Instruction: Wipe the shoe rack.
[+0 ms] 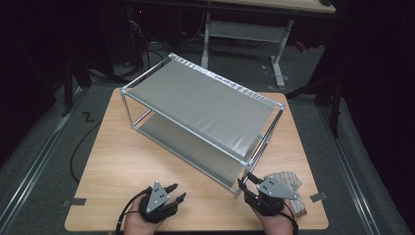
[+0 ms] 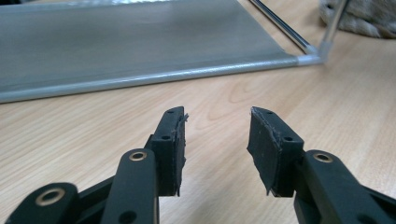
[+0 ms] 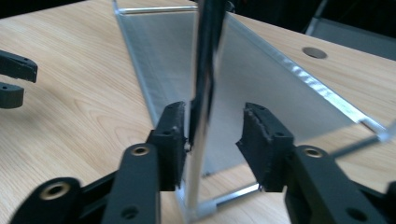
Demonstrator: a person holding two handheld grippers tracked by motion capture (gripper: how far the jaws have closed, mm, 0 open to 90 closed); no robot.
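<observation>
A two-shelf rack (image 1: pixel 205 105) of metal tubes with grey fabric shelves stands aslant on the wooden table (image 1: pixel 122 166). My left gripper (image 1: pixel 176 192) (image 2: pixel 217 116) hovers low over bare wood near the front edge, open, with nothing between its pads; the rack's lower shelf (image 2: pixel 140 42) lies ahead of it. My right gripper (image 1: pixel 246 179) (image 3: pixel 215 114) is at the rack's near corner post (image 1: pixel 241 174) (image 3: pixel 203 84). The post stands between its jaws against the left pad (image 3: pixel 175 135), while the right pad is clear of it. The left gripper (image 3: pixel 14 81) also shows far off in the right gripper view.
A grey-white knitted cloth (image 1: pixel 293 182) (image 2: pixel 369 18) lies on the table right of the rack's near corner, partly under my right hand. A round cable hole (image 3: pixel 314 52) sits in the tabletop beyond the rack. Another desk's legs (image 1: pixel 279 49) stand behind the table.
</observation>
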